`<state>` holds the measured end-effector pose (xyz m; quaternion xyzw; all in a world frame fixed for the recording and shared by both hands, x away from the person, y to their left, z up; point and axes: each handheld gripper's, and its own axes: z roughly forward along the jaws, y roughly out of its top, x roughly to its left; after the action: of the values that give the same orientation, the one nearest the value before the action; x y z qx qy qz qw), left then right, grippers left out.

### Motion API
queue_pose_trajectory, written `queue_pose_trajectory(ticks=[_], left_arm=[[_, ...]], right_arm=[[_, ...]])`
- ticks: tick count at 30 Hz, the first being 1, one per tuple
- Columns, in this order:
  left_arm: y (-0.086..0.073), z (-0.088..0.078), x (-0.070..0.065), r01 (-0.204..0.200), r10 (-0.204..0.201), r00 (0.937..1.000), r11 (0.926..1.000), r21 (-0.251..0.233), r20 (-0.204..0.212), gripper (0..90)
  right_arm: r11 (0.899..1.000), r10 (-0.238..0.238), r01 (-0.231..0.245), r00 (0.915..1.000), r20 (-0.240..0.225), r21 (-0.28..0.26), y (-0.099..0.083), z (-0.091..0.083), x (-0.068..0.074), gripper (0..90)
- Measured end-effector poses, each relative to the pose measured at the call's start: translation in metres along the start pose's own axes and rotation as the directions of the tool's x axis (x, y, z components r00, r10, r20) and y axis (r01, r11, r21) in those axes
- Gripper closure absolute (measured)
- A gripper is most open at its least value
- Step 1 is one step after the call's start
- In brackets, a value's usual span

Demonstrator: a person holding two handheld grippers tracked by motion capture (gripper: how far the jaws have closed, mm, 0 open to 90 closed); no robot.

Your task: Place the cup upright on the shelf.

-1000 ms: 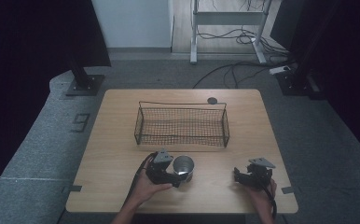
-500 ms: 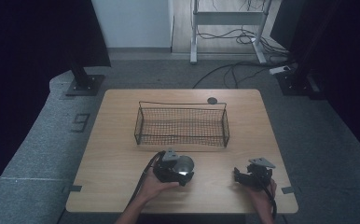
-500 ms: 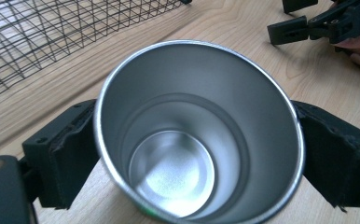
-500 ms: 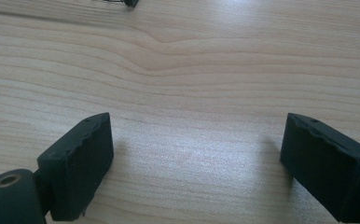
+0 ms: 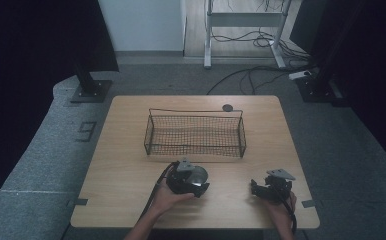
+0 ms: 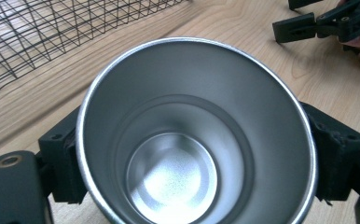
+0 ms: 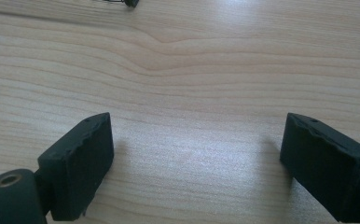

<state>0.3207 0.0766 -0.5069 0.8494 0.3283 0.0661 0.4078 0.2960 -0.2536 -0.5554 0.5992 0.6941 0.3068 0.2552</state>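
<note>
Steel cup [image 6: 194, 140] between left gripper [image 5: 187, 179] jaws — wire basket [image 5: 195, 132] just beyond.

Wooden table [image 5: 126, 150], light grain, rectangular. Black wire mesh basket [image 5: 195, 133], open-topped, standing at the table's middle. Small dark round disc [image 5: 227, 107] on the tabletop just beyond the basket's far right corner. Grey carpeted floor [image 5: 41, 150] around the table. Black stand base [image 5: 90, 90] at far left. Dark cables [image 5: 251, 75] trailing across the floor beyond.
</note>
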Motion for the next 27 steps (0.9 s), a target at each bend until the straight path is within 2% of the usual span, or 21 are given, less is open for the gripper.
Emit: queue_pose_trajectory(ticks=[6, 10, 14, 20, 27], left_arm=[[0.004, -0.010, 0.001, -0.010, 0.010, 0.9999, 0.9997, -0.020, -0.010, 13.0], [0.011, -0.026, 0.003, -0.028, 0.027, 0.9995, 0.9980, -0.056, -0.018, 13.0], [0.014, -0.035, 0.007, -0.033, 0.031, 0.9993, 0.9971, -0.069, -0.020, 13.1], [0.020, -0.048, 0.014, -0.031, 0.029, 0.9993, 0.9955, -0.089, -0.023, 13.1], [0.026, -0.056, 0.017, -0.027, 0.025, 0.9996, 0.9937, -0.109, -0.016, 13.2]], right_arm=[[1.000, -0.001, 0.001, 1.0000, -0.002, 0.000, 0.000, 0.000, 0.000, 9.5], [1.000, -0.001, 0.001, 1.0000, 0.000, 0.000, 0.000, 0.000, 0.000, 9.5], [1.000, -0.001, 0.001, 1.0000, -0.001, 0.000, 0.000, 0.000, 0.000, 9.5], [1.000, -0.002, 0.002, 1.0000, 0.000, -0.001, 0.000, 0.000, 0.000, 9.5], [1.000, -0.001, 0.001, 1.0000, 0.000, -0.001, 0.000, 0.000, 0.000, 9.5]])
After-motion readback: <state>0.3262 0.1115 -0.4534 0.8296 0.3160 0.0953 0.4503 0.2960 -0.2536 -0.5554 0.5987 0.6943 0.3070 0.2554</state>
